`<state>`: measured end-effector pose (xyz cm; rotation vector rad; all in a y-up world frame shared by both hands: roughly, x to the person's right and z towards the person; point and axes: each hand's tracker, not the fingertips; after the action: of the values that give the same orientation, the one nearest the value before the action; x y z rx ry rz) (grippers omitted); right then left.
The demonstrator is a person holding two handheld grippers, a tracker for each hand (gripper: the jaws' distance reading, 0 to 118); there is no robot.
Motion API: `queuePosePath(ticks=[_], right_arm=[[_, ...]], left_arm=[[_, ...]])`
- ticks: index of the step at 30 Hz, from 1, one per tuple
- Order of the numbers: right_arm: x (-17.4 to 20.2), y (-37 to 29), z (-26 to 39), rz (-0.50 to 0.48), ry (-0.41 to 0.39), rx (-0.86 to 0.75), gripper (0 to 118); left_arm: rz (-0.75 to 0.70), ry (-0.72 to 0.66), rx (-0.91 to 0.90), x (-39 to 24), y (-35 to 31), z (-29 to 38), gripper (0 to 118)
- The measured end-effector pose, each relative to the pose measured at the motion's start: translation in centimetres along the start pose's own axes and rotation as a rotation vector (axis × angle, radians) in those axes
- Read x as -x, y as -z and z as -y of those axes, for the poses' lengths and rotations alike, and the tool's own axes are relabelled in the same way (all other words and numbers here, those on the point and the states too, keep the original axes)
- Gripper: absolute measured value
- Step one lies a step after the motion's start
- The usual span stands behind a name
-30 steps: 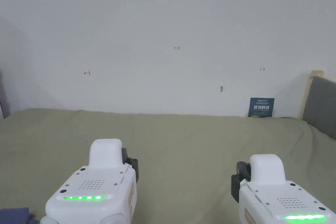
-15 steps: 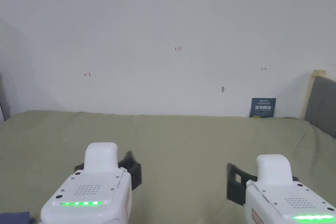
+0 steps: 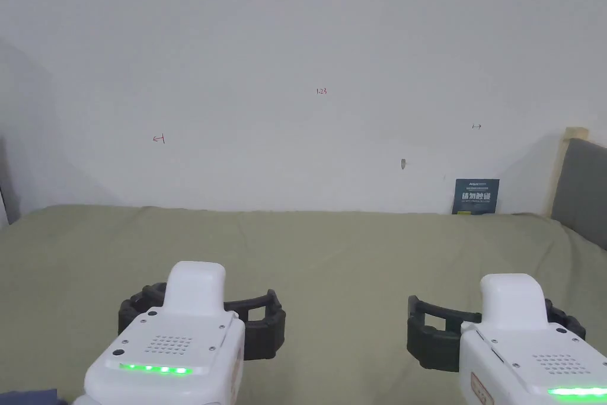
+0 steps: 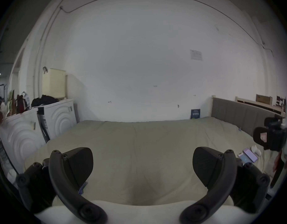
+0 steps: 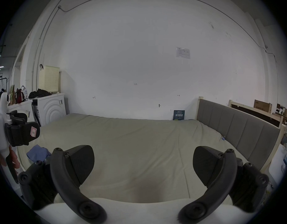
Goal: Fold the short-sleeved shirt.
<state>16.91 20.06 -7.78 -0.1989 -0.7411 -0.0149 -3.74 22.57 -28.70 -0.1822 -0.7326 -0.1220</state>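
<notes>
**Both grippers spread over the bed, shirt off to the left**

The left gripper (image 3: 201,320) and the right gripper (image 3: 491,329) hung side by side above the olive bed (image 3: 332,258), each with jaws spread wide and nothing between them, likely readied for a grab. A crumpled blue bundle (image 5: 37,153), probably the shirt though too bunched to be sure, lay near the bed's left edge, beside the left gripper. The middle of the bed was bare, seemingly kept free for laying the shirt flat.
</notes>
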Motion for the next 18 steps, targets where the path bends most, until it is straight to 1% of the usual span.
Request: queuePosePath(ticks=[2, 4, 7, 9, 10, 12, 15, 16, 18], right_arm=[[0.4, -0.1, 0.2, -0.002, -0.004, 0.004, 118], [-0.4, -0.1, 0.2, -0.001, -0.004, 0.007, 118], [-0.5, -0.1, 0.0, -0.008, -0.004, 0.012, 118], [-0.3, -0.2, 0.0, -0.008, -0.004, 0.023, 118], [-0.2, -0.2, 0.1, -0.011, -0.005, 0.027, 118], [-0.7, 0.1, 0.2, -0.009, -0.004, 0.028, 118], [-0.9, -0.1, 0.0, -0.015, 0.007, 0.022, 118], [-0.9, -0.2, -0.1, -0.021, 0.008, 0.018, 118], [-0.7, -0.5, -0.1, -0.022, 0.002, 0.020, 118]], left_arm=[[0.015, 0.003, -0.011, -0.8, -0.7, -0.7, 118], [0.013, -0.013, 0.006, -1.0, -1.2, -1.1, 118], [0.007, -0.016, 0.005, 0.2, 0.9, -0.6, 118], [0.000, 0.013, -0.016, 0.2, 1.3, -0.6, 118], [-0.023, 0.006, -0.033, -0.7, 0.2, -0.3, 118], [-0.014, 0.002, -0.024, -0.6, 0.1, -0.5, 118], [0.058, -0.109, -0.032, 0.2, -0.1, -0.4, 118], [0.090, -0.125, -0.013, 0.6, 0.1, -0.6, 118], [0.085, -0.136, -0.002, 0.9, 0.2, -0.8, 118]])
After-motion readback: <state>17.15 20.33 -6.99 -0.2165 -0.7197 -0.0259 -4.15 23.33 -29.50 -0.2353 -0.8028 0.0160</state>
